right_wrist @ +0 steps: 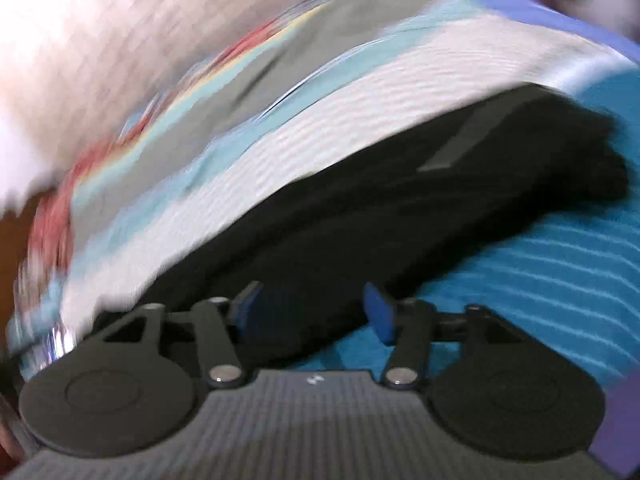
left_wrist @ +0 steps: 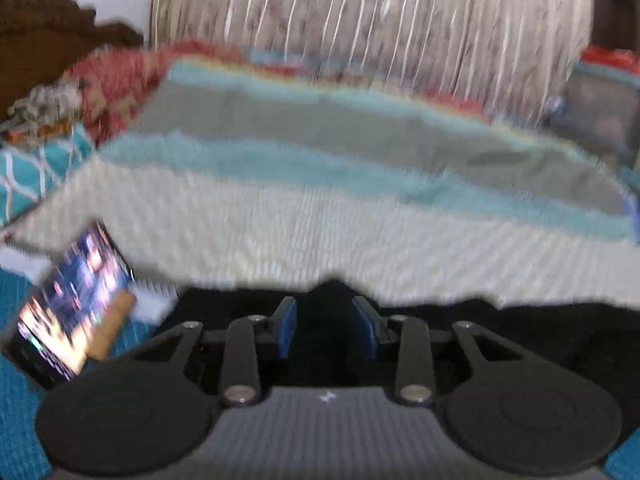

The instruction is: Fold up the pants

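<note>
- Both views heavily motion-blurred, details soft.
- Black pants (right_wrist: 400, 208) lie in a flat, folded-looking bundle on a teal bedspread (right_wrist: 540, 280), against the near edge of a stack of folded cloth.
- Stack: white textured piece (left_wrist: 320, 232) nearest, then grey and pale-blue layers (left_wrist: 320, 128), red patterned cloth (left_wrist: 116, 80) behind.
- Left gripper (left_wrist: 324, 320): jaws narrow, blue pads close together. Dark pants fabric sits in and behind the gap; cannot tell if the pads press on it.
- Right gripper (right_wrist: 316, 312): jaws wide, pads well apart, hovering over the near edge of the pants; nothing pinched, teal bedspread visible by the right pad.
- Phone (left_wrist: 72, 304) with lit screen lies tilted on the bed at lower left in left wrist view, beside the white piece.
- Pale striped fabric (left_wrist: 360, 20) fills the background, dark wood at far left.
</note>
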Action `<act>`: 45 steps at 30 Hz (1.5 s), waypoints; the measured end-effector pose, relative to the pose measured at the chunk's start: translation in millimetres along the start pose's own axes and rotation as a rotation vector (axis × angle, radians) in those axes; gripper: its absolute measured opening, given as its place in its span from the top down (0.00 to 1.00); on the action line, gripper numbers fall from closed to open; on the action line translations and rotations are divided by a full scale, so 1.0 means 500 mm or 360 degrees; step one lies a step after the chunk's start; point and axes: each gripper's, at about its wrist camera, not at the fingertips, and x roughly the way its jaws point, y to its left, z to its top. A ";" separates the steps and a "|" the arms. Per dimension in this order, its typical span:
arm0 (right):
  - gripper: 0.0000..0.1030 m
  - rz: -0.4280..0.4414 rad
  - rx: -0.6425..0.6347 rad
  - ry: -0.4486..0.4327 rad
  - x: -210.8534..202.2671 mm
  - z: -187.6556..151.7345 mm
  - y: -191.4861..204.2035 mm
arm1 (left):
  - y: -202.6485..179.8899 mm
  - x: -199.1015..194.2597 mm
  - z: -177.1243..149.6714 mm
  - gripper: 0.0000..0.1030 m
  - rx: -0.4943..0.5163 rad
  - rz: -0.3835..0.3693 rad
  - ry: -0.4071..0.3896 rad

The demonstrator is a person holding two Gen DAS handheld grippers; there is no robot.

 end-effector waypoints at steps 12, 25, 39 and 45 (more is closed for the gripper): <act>0.37 0.0080 0.0702 -0.0231 0.064 0.123 -0.191 | -0.005 0.089 -0.034 0.69 0.0026 0.0247 0.0302; 0.88 -0.0060 0.0375 -0.0483 0.003 0.197 -0.244 | -0.053 0.109 -0.027 0.68 0.0108 0.0384 0.0365; 0.89 -0.0124 0.0650 -0.0459 0.023 0.185 -0.272 | -0.044 0.148 0.007 0.64 0.0174 0.0394 0.0243; 0.90 -0.0360 0.0567 -0.0473 0.061 0.175 -0.269 | -0.018 0.218 -0.001 0.65 0.0171 0.0482 0.0251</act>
